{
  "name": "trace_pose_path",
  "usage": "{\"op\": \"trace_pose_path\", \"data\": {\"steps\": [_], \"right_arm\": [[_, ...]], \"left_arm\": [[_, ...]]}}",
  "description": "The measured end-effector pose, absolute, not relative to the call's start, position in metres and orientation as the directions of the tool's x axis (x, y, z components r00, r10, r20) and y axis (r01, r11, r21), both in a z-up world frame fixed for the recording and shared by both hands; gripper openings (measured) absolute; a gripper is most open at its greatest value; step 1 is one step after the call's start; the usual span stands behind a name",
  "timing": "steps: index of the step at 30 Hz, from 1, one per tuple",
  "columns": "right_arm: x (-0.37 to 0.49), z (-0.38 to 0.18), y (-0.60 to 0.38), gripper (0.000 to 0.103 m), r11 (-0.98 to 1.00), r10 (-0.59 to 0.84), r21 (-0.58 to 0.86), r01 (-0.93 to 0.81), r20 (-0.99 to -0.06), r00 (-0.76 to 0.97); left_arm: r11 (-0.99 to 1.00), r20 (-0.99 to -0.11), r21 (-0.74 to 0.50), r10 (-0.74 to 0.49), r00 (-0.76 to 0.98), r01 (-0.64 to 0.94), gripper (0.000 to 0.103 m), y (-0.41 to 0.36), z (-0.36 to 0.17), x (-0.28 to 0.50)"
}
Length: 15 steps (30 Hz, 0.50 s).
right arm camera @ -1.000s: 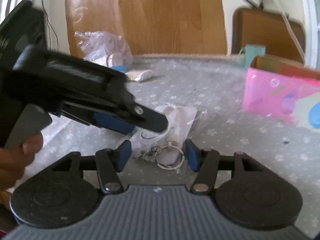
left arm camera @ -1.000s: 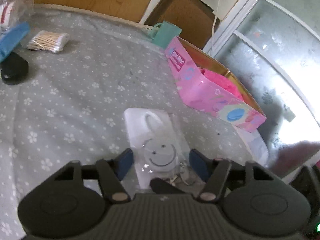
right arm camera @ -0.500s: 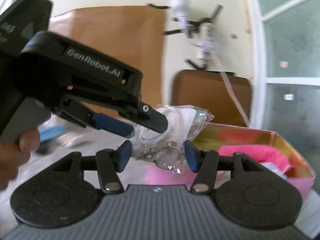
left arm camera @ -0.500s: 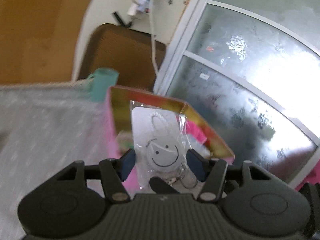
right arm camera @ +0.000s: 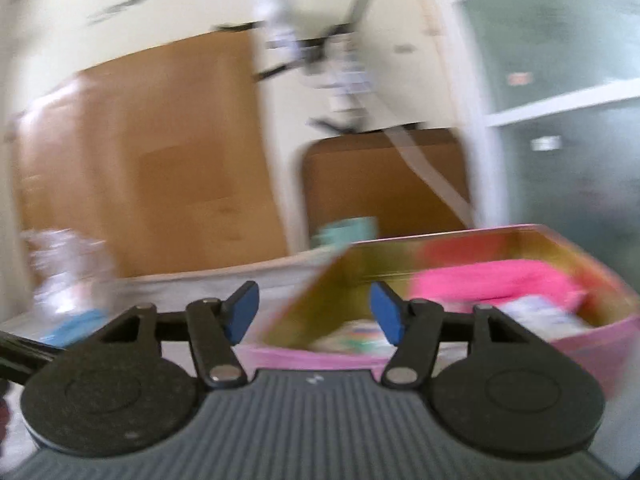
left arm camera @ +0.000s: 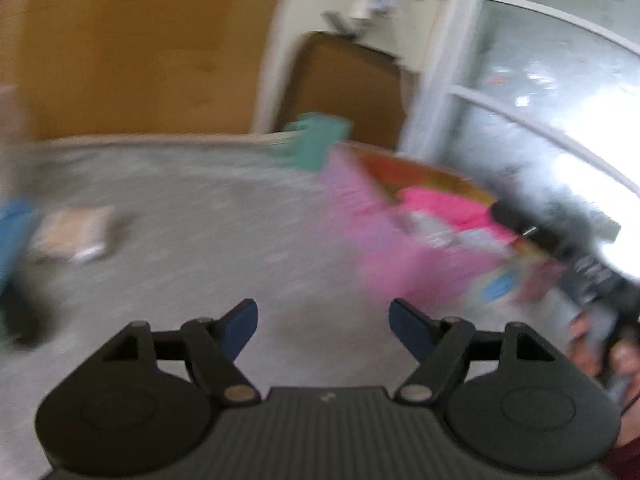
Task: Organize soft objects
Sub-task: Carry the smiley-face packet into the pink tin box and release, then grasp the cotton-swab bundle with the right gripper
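Both views are motion-blurred. My left gripper [left arm camera: 323, 320] is open and empty above the grey flowered tablecloth [left arm camera: 192, 248], left of the pink box [left arm camera: 404, 240]. The box holds a bright pink soft item [left arm camera: 440, 204] and pale packets. My right gripper [right arm camera: 314, 312] is open and empty, just in front of the pink box [right arm camera: 592, 336], whose gold inner wall [right arm camera: 344, 280] and pink soft item [right arm camera: 492, 280] show. The right gripper's black body [left arm camera: 560, 236] appears at the right of the left wrist view. The smiley keychain packet is not visible between either pair of fingers.
A teal cup [left arm camera: 316, 140] stands behind the box. A packet of cotton swabs [left arm camera: 72, 232] and a blue item [left arm camera: 14, 232] lie at the table's left. A clear plastic bag [right arm camera: 68, 272] sits at the left. Wooden panels, a chair back [left arm camera: 348, 88] and frosted glass stand behind.
The smiley keychain packet that sat between both pairs of fingers is gone from them. Both grippers have opened wider and swung back toward the table.
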State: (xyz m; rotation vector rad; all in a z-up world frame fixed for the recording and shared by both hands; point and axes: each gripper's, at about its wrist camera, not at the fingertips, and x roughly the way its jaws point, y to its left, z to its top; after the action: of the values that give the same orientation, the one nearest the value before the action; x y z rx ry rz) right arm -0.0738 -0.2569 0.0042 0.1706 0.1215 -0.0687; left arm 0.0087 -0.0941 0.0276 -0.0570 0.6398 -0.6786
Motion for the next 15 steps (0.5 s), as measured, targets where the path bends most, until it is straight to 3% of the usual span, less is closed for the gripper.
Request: {"op": "trace_pose_path", "data": {"steps": [4, 8, 11, 14, 15], "right_arm": [[-0.036, 0.002, -0.195, 0.056, 0.98, 0.172, 0.145, -0.14, -0.236, 0.956], [0.005, -0.007, -0.131, 0.056, 0.954, 0.298, 0.126, -0.271, -0.351, 0.888], [0.046, -0.006, -0.091, 0.056, 0.947, 0.32, 0.094, -0.309, -0.399, 0.859], [0.102, -0.005, -0.07, 0.057, 0.961, 0.271, 0.08, -0.263, -0.44, 0.856], [0.119, -0.006, -0.066, 0.062, 0.967, 0.254, 0.095, -0.237, -0.452, 0.855]], "left_arm": [[0.893, -0.562, -0.181, -0.438, 0.702, 0.412, 0.074, -0.016, 0.014, -0.001], [0.96, -0.533, -0.18, -0.278, 0.799, 0.214, 0.074, 0.065, 0.009, -0.001], [0.981, -0.509, -0.178, -0.159, 0.846, 0.078, 0.073, 0.105, 0.006, 0.004], [0.965, -0.499, -0.258, -0.178, 0.848, 0.051, 0.071, 0.122, -0.001, 0.006], [0.957, -0.482, -0.28, -0.204, 0.852, 0.07, 0.071, 0.123, 0.0, 0.007]]}}
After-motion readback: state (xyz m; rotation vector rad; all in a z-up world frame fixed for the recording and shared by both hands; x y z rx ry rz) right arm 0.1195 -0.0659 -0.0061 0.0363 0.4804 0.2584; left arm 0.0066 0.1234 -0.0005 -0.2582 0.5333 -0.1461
